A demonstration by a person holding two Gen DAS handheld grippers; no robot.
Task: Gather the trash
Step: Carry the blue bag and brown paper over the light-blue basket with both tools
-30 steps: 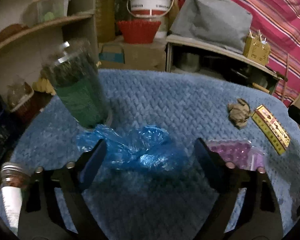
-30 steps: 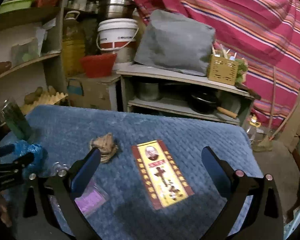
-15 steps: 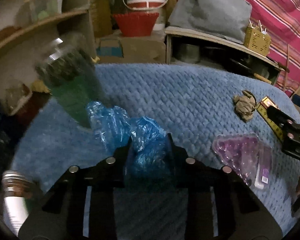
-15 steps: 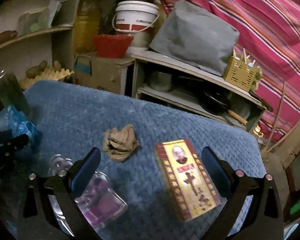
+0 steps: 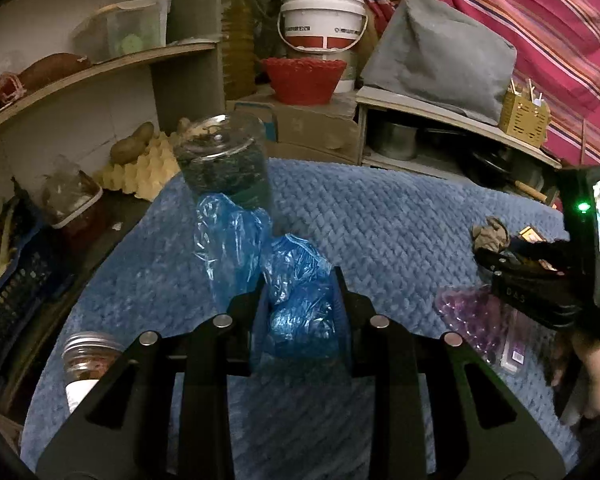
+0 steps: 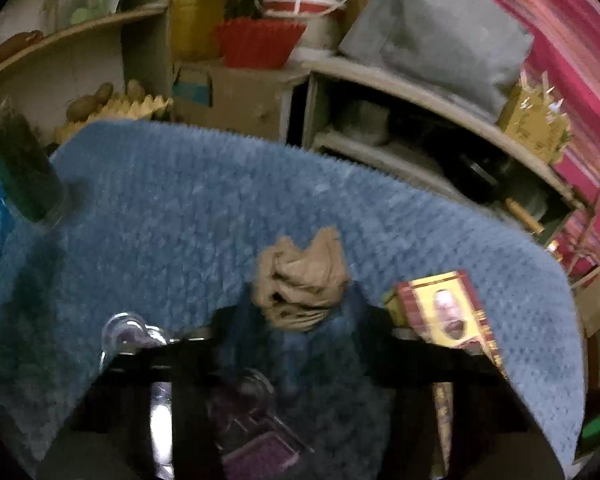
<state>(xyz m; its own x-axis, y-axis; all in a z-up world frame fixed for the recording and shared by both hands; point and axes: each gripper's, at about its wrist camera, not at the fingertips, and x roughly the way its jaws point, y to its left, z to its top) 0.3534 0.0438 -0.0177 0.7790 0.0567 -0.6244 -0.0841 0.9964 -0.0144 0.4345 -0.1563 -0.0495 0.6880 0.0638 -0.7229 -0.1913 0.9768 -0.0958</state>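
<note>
My left gripper is shut on a crumpled blue plastic bag, which hangs lifted off the blue knitted blanket. A crumpled brown paper wad sits between the fingers of my right gripper. Its jaws are closing, and the blurred blue pads touch the wad on both sides. In the left wrist view the right gripper is low at the right, by the same wad.
A tall glass jar of green stuff stands behind the bag. A metal-lidded jar is near left, a purple plastic pack near right, and a yellow-red box beside the wad. Shelves, a white bucket and a red basket stand behind.
The left gripper shut on the blue bag and raised it. The right gripper swung left from the yellow-red box, dropped onto the brown wad and narrowed around it.
</note>
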